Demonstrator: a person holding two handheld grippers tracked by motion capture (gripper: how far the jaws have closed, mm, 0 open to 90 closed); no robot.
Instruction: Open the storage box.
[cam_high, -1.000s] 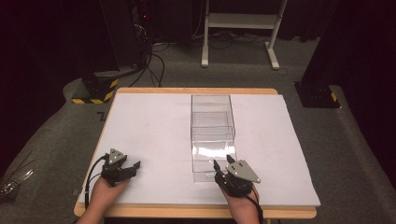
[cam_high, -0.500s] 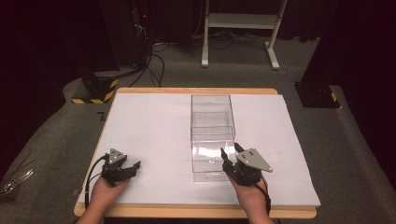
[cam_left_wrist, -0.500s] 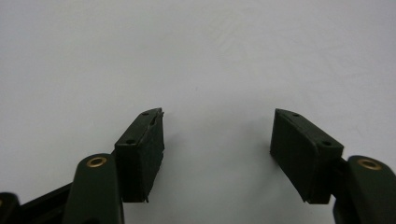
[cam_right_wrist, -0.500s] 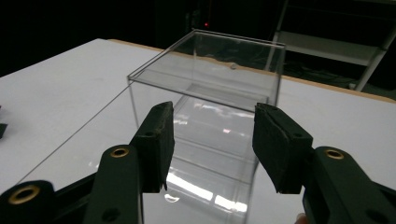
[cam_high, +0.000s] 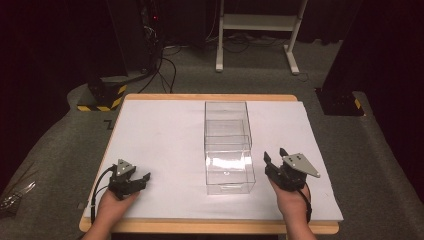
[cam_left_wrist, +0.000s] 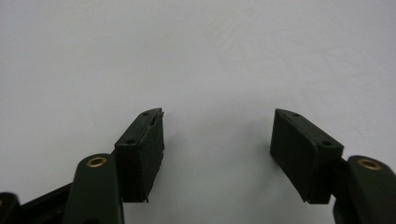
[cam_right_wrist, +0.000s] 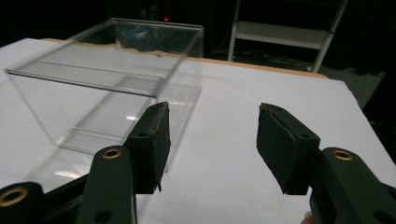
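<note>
High view: clear acrylic box (cam_high: 227, 147) at frame centre on white table cover (cam_high: 160, 145), untouched. Right gripper (cam_high: 276, 159) just right of box, jaws spread, just been opening, nothing between. Left gripper (cam_high: 143, 178) lower left, spread, empty. Grasp judged not yet begun.

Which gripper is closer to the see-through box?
Right. The right gripper sits just beside the clear box, fingers open. The left gripper rests farther off on the white table.

high view: fixed overhead, faces fwd/down, far, whole white-covered wooden table (cam_high: 165, 135) | left gripper view: close, looks down at bare white sheet | right gripper view: low, near clear rectangular plastic box (cam_right_wrist: 116, 79); box shared w/ high view (cam_high: 227, 145)
</note>
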